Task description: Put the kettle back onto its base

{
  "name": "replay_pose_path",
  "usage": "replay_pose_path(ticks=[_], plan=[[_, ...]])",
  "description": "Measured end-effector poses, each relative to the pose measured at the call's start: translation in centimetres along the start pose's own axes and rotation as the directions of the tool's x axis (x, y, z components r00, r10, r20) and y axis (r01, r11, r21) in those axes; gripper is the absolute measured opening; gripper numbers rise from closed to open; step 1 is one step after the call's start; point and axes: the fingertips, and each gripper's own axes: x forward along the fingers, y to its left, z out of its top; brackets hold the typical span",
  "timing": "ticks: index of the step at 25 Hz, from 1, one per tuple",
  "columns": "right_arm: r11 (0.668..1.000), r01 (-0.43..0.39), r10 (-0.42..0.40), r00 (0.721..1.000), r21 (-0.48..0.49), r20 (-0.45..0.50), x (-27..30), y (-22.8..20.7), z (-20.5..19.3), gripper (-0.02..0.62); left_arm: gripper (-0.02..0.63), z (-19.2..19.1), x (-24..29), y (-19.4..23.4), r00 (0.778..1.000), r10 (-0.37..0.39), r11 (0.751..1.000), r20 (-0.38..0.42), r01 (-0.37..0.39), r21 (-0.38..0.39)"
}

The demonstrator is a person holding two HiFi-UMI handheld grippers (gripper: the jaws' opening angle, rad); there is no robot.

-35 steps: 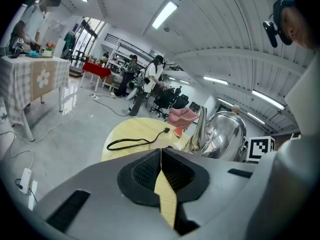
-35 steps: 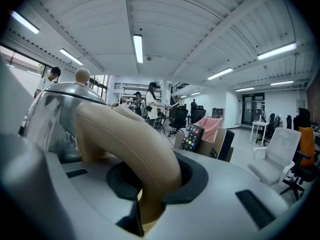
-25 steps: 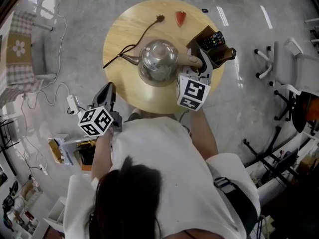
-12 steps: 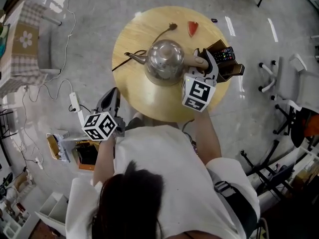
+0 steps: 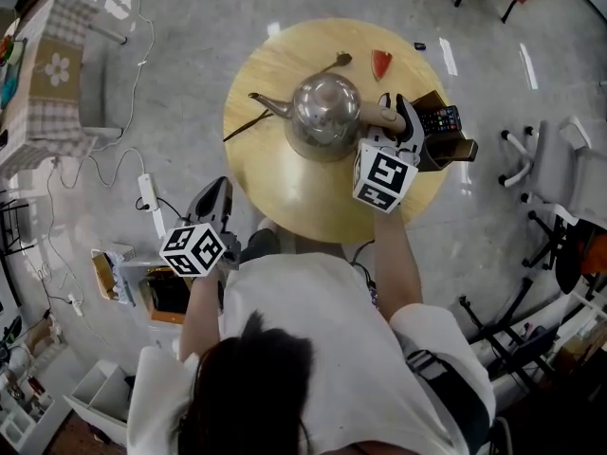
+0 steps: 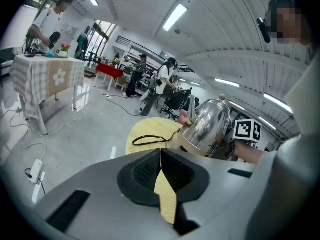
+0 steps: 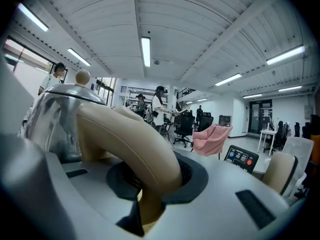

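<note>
Currently the right hand-held gripper has its jaws closed on the beige handle of the steel kettle, and the curved grip fills the gap between the pads. In the head view the kettle is over the middle of the round wooden surface. Its spout points to the picture's left and its handle to the right, where that gripper reaches in from the near-right edge. Whether the kettle's bottom rests on anything or hangs just above it cannot be told, because the body hides what is below. A black cord lies looped on the wood on the spout side and runs up to the kettle. A red wedge-shaped thing lies near the far edge, and a dark box holding a buttoned remote-like device sits just beside the right gripper. The left hand-held gripper is off the surface, over the floor near a white power strip. Its jaws are pressed together with nothing between them.
</note>
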Motion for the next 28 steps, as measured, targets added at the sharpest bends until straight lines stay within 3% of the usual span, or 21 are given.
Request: replay_pose_path(ticks=[28], plan=[[1.000,-0.018,0.018,1.000,-0.014,-0.001,2.4,1.4,-2.4,0.087,0.028,-0.6,0.2,0.3,0.999,0.028,0.999,-0.046,-0.027,0.024]])
